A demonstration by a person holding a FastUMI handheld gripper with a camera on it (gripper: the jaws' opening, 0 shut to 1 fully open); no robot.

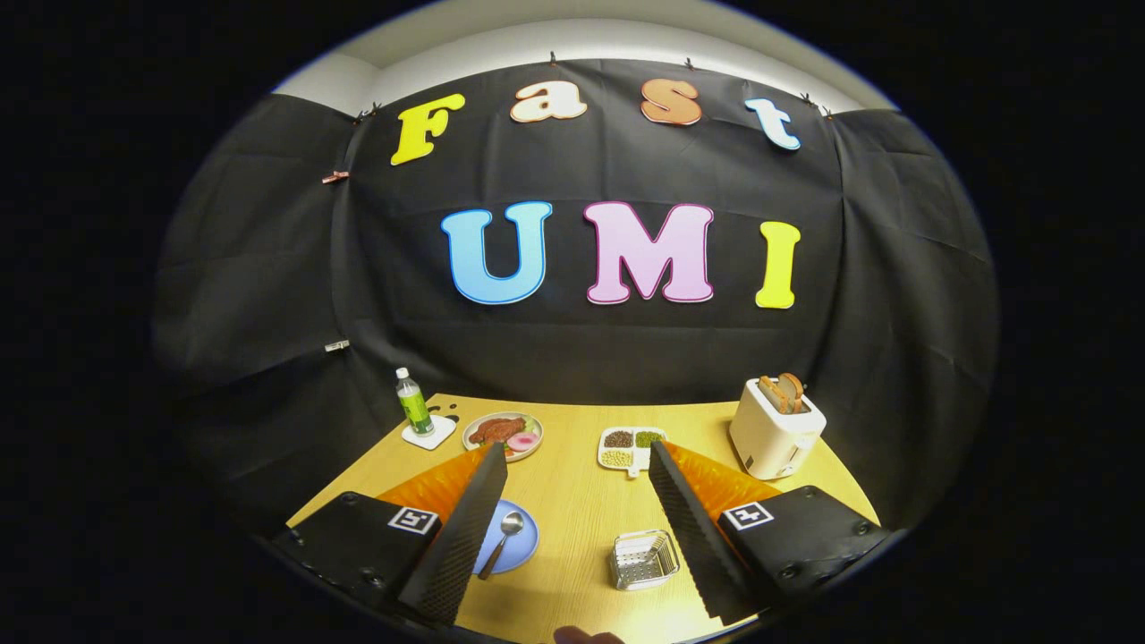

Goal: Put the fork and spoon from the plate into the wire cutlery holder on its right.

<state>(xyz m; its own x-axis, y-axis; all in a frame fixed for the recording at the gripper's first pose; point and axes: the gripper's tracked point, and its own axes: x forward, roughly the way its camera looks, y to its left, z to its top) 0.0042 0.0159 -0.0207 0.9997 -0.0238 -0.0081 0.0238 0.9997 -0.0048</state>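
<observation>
Spoon (504,534) on plate (523,547); fork unseen; holder (643,560) right of plate looks empty; your tool (572,465) wide, holding nothing.

Blue plate (519,541) half hidden behind the left finger of the wide-spread gripper (577,461) — only the spoon (503,537) seen on it. Wire cutlery holder (644,560) clipped at its right side by the other finger. Compartment dish (631,447) contents too small to tell.
</observation>
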